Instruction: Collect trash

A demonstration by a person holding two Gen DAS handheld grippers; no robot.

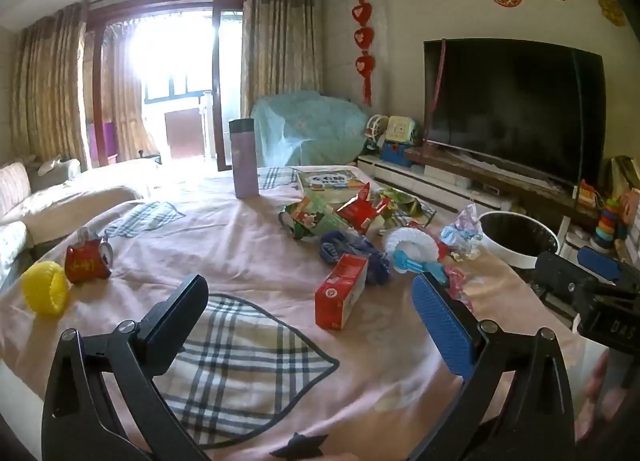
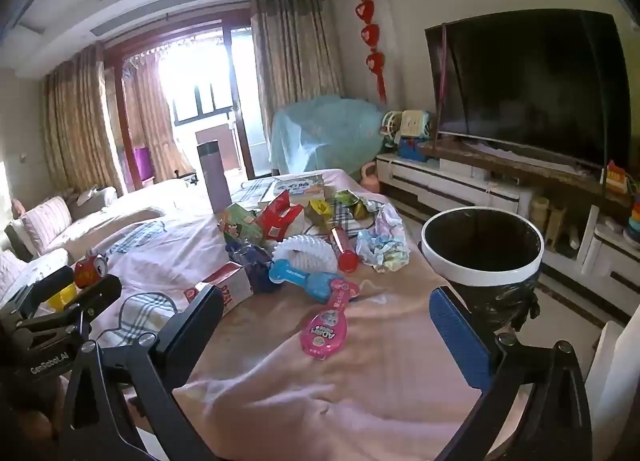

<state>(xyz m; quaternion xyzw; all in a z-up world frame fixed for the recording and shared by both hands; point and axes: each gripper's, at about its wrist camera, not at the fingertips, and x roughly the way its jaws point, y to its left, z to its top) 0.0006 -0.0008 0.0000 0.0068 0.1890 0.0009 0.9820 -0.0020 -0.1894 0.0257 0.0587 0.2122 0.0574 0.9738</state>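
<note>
Sunlight pours through the balcony door at the far end of a living room, with a dark television (image 2: 528, 85) on the right wall. Before me is a table under a pink cloth (image 1: 248, 245) with plaid patches.

I have my left gripper (image 1: 308, 309) spread wide above the near part of the cloth, nothing between its jaws. My right gripper (image 2: 324, 321) is just as wide and equally empty, hanging over the bare cloth at the table's near right side.

Trash sits in a loose heap mid-table: a red carton (image 1: 341, 293) lying on its side nearest my left gripper, a crumpled dark blue wrapper (image 2: 252, 261) just behind it, a white foam net sleeve (image 2: 305, 251), green and red snack bags (image 2: 264, 221) further back, and a ball of crumpled paper (image 2: 382, 247) at the right edge. A pink toothpaste pack (image 2: 326, 327) lies flat in front of the heap, close to my right gripper, touching a blue bone-shaped toy (image 2: 306, 279).

Off to the left, well apart, I see a yellow foam net (image 1: 44, 287) beside a small red alarm clock (image 1: 88, 263). A lilac flask (image 1: 243, 159) stands upright behind the heap.

Beside the table's right edge stands the white bin (image 2: 482, 253) with a black liner.
</note>
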